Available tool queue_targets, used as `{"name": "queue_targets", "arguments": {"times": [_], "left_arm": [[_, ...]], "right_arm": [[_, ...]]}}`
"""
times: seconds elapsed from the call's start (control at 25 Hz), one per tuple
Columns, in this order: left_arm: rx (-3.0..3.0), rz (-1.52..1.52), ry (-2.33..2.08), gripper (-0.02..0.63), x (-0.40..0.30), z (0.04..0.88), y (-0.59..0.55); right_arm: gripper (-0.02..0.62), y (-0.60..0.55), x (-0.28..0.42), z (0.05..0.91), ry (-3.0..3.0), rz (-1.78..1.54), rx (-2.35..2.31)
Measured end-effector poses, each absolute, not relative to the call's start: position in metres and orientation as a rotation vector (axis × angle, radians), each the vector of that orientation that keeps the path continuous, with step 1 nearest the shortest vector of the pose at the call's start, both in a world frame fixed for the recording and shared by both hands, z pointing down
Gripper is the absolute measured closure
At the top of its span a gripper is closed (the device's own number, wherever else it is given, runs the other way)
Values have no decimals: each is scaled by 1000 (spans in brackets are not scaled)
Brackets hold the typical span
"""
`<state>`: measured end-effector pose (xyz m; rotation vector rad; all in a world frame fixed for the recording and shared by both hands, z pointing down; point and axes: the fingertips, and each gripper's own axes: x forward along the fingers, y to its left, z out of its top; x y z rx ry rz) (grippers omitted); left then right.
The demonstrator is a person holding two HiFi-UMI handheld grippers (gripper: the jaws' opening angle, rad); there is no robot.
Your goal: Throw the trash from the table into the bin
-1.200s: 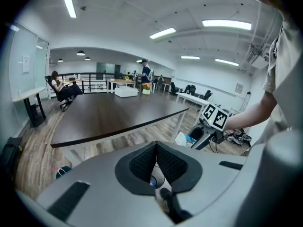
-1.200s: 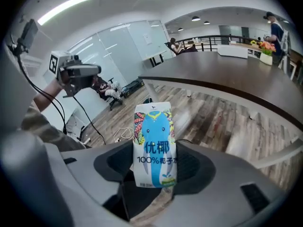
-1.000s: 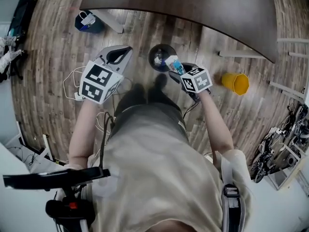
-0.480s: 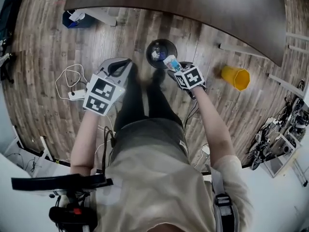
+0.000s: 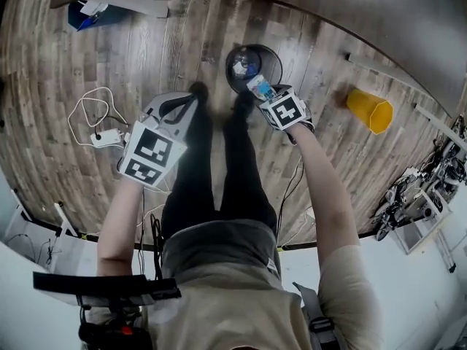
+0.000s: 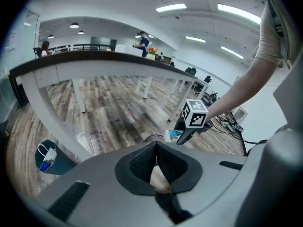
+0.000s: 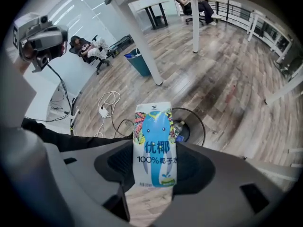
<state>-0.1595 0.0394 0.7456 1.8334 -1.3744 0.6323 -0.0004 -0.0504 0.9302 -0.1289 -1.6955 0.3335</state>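
A white and blue drink carton (image 7: 155, 148) stands upright between the pads of my right gripper (image 7: 152, 168), which is shut on it. In the head view the carton (image 5: 261, 90) hangs at the near rim of a round black bin (image 5: 270, 58) on the wood floor, with my right gripper (image 5: 266, 97) just behind it. The bin (image 7: 198, 124) holds some trash and lies right behind the carton. My left gripper (image 5: 188, 102) is shut and empty, left of the bin over the floor. In the left gripper view its jaws (image 6: 155, 161) meet with nothing between them.
The dark table top (image 5: 350, 6) curves across the far side, with its white legs (image 7: 137, 37) near the bin. A yellow container (image 5: 371, 110) lies on the floor at right. A blue bin (image 5: 87, 17) and a white power strip with cable (image 5: 106, 135) are at left.
Both grippers have sunk toward the floor and the person has leaned forward. The bin now sits higher and closer in the head view. The carton stays in the right gripper.
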Motion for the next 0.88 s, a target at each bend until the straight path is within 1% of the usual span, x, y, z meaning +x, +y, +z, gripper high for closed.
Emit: {"name": "queue_targets", "arguments": {"times": [0.16,0.36,0.6,0.88], "left_arm": [[1813,632,-1345,592,-157,804,45],[1805,636,-1304,592,-143,850,51],[1799,639,-1260,592,-132,884,55],[1798,679,-1192,592,-126,910,64]], "right_arm": [[342,-59,-2,984,-1676,283,-118],[342,-55,2,1034,-1622,240,-170],[342,-62,2,1092,-1572,84,-208],[342,-58,2,1127,-1523,91,-235]]}}
